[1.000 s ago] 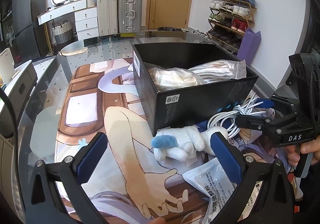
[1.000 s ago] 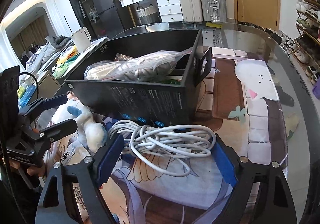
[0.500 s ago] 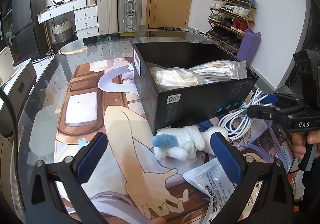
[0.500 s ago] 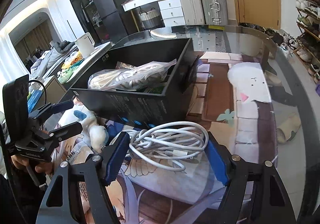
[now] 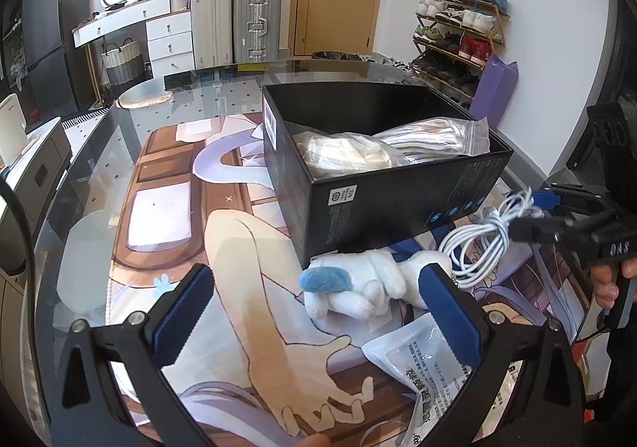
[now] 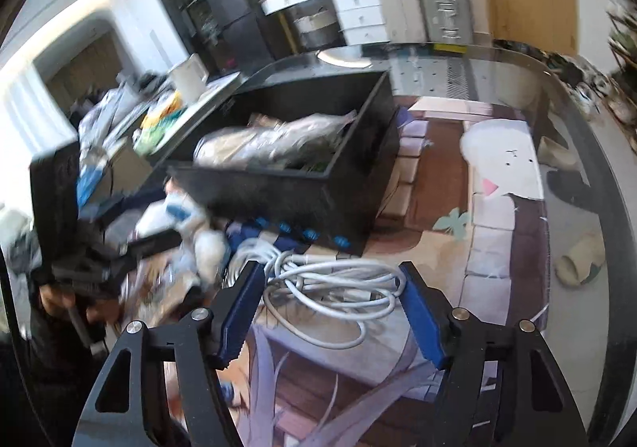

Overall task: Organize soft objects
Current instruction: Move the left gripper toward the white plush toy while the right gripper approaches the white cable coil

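we see a bright, daylit room in both views. in the left wrist view everything is sharp, with pale walls evenly lit and the glass table (image 5: 187,96) throwing soft reflections and a hazy sheen near its far edge. the black box (image 5: 382,184) casts a short shadow on the mat toward us. in the right wrist view we get heavy motion blur across the room and the box (image 6: 294,184), while the blue pads (image 6: 418,315) stay crisp. a bright washed-out patch glares at upper left. both pictures bend strongly and darken to black at their round edges.
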`<state>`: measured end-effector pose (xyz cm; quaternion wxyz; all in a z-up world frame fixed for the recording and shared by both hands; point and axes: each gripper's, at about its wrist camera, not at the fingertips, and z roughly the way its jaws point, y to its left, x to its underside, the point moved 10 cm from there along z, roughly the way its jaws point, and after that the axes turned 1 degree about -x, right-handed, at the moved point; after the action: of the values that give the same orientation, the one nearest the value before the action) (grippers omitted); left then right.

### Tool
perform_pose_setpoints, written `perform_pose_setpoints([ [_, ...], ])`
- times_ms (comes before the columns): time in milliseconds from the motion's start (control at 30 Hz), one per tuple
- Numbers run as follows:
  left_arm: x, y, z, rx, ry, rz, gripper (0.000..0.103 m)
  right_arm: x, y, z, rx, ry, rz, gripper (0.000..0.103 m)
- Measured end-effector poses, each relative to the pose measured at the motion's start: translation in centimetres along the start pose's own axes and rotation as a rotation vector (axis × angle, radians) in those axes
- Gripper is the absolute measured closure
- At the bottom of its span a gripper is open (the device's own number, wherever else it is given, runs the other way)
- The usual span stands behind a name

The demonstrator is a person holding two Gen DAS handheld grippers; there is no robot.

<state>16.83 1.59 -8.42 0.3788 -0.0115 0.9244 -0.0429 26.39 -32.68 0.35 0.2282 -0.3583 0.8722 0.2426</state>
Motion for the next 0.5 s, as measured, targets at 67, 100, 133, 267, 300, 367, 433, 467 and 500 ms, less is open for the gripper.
perform_pose_setpoints([
  [67, 0.0, -0.1, 0.0, 0.001, 0.001, 0.001, 0.000, 0.6, 0.5, 0.2, -0.004, 0.024, -0.040, 0.032],
  [100, 0.0, -0.1, 0.0, 0.001, 0.001, 0.002, 0.000, 1.1, 0.8, 0.4, -0.002, 0.038, -0.059, 0.032],
  [133, 0.0, -0.1, -0.1, 0.000, 0.000, 0.003, 0.000, 1.3, 1.0, 0.5, 0.004, 0.044, -0.076, 0.032],
  [267, 0.1, -0.2, -0.1, 0.001, 0.001, 0.003, 0.000, 1.9, 0.9, 1.2, 0.050, 0.063, -0.112, 0.023],
  [300, 0.1, -0.2, -0.1, 0.002, 0.002, 0.004, 0.000, 1.9, 0.8, 1.3, 0.065, 0.060, -0.115, 0.022],
  [367, 0.1, -0.1, -0.1, 0.003, 0.002, 0.004, 0.000, 1.9, 0.6, 1.4, 0.079, 0.054, -0.112, 0.021],
  [433, 0.1, -0.2, -0.1, 0.003, 0.003, 0.004, 0.000, 1.9, 0.3, 1.8, 0.098, 0.054, -0.104, 0.018],
  [467, 0.1, -0.2, -0.1, 0.003, 0.003, 0.004, 0.000, 1.9, 0.3, 2.0, 0.097, 0.054, -0.100, 0.018],
  [500, 0.1, -0.2, -0.2, 0.003, 0.002, 0.004, 0.000, 1.9, 0.3, 2.1, 0.093, 0.058, -0.097, 0.018],
])
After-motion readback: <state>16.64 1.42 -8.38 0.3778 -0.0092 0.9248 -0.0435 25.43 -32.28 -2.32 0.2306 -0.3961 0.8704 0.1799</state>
